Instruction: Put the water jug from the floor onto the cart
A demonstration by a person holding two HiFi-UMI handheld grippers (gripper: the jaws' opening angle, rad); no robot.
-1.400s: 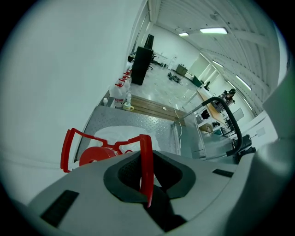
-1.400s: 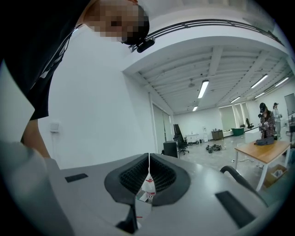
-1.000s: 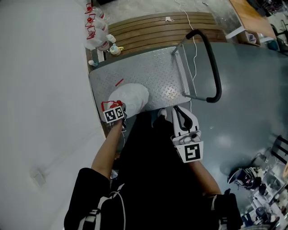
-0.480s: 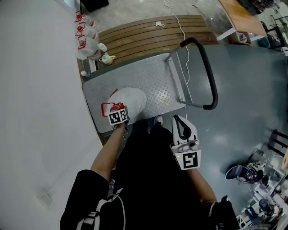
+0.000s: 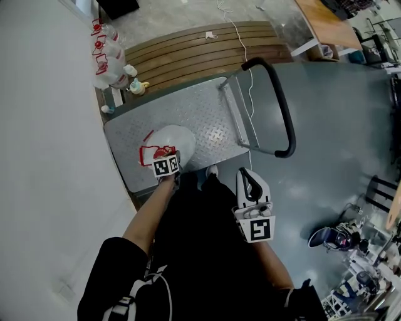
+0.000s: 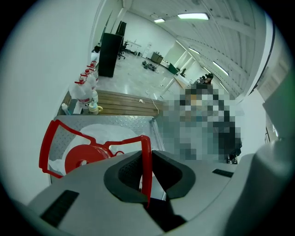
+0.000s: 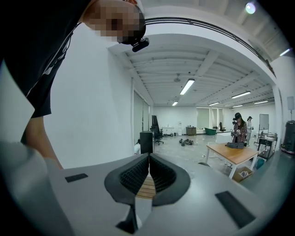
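Over the cart [image 5: 203, 110] hangs the water jug [image 5: 174, 138]; bottles [image 5: 106, 57] behind.

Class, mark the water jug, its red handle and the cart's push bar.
water jug [image 5: 174, 139], head view, white body.
red handle [image 6: 146, 159], left gripper view, strip between the jaws.
push bar [image 5: 283, 106], head view, black side stretch.

Slatted wooden platform [image 5: 188, 53], red-capped bottles [image 5: 105, 55] beside white wall [image 5: 44, 125], black cabinet [image 6: 109, 54], wooden table [image 5: 321, 17]
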